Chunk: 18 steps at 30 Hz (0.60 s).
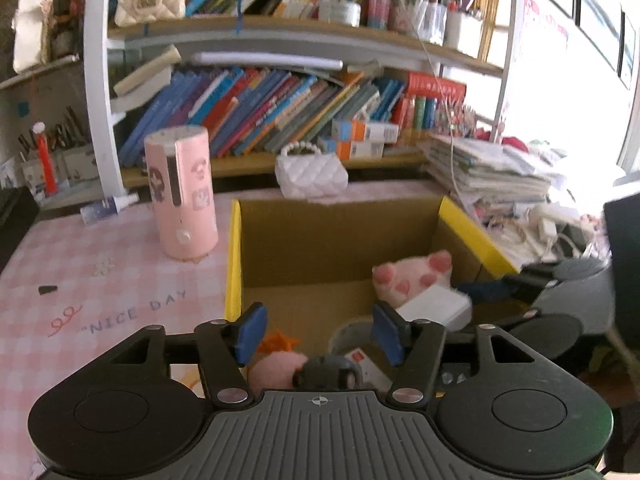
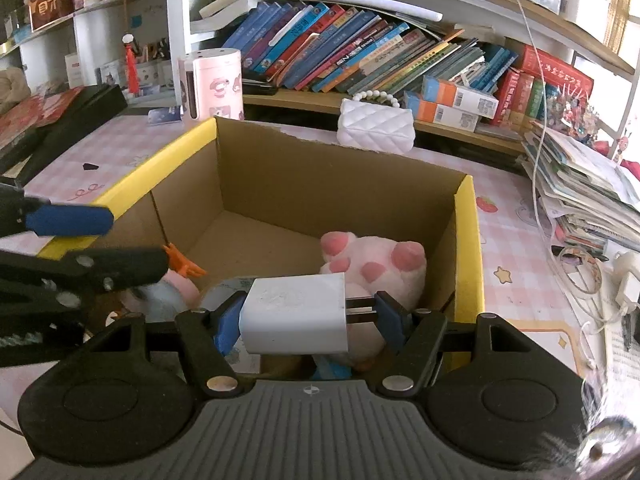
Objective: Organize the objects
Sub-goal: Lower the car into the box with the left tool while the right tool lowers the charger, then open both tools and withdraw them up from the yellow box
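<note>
Right hand-held gripper [image 2: 308,320] clamped on a white charger [image 2: 294,314], prongs toward 3 o'clock, above the cardboard box [image 2: 466,240]. Left hand-held gripper [image 1: 318,334] wide, holding nothing, over the box too. At 12 o'clock, pink plush paw [image 2: 372,268] inside. Risk: charger slipping, pinched against thin prongs.

Charger [image 2: 294,312]: white plug block, prongs pointing right, held on its side above the box's near end.
Box [image 2: 304,184]: open cardboard, yellow-edged flaps, on the pink checked table.
Paw plush [image 2: 376,268]: pink-white, lying in the box's right corner.
</note>
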### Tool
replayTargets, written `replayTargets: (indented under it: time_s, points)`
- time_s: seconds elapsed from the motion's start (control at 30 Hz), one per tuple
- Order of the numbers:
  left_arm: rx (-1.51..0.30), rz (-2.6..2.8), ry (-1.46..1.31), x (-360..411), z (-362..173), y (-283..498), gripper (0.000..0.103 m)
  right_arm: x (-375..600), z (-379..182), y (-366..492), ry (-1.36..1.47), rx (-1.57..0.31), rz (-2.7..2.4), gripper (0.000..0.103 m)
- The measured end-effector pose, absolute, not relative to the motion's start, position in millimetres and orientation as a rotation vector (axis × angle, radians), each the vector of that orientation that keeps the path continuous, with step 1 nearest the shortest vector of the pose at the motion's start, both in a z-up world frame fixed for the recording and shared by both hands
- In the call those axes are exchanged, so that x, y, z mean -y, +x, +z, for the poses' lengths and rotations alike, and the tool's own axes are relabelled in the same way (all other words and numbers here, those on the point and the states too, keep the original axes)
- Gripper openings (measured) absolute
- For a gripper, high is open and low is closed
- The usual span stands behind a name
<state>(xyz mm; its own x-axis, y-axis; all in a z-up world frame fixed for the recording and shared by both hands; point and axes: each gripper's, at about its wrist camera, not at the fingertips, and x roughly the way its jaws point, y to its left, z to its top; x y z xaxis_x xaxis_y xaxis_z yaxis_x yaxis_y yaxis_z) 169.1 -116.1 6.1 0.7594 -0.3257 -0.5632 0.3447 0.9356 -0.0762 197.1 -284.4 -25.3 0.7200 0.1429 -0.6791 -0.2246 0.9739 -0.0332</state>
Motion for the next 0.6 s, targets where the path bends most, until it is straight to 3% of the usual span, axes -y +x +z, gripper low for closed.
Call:
replayTargets:
  time_s: [0.07,0.27,0.6]
  points:
    - [-0.583,-0.353,0.025,113.1,11.1,164.1,0.070,282.0,-25.1,198.2,-0.110,-0.744,0.213,0.065]
    - [-0.545,-0.305,0.003,99.8,21.2,149.0,0.077,275.5,-25.1,202.9,-0.083,-0.765,0.244,0.065]
    - [-0.566,-0.194,-0.042,72.0,15.3,128.7,0.080,280.8,-38.0,219.7,0.061,-0.910,0.270,0.065]
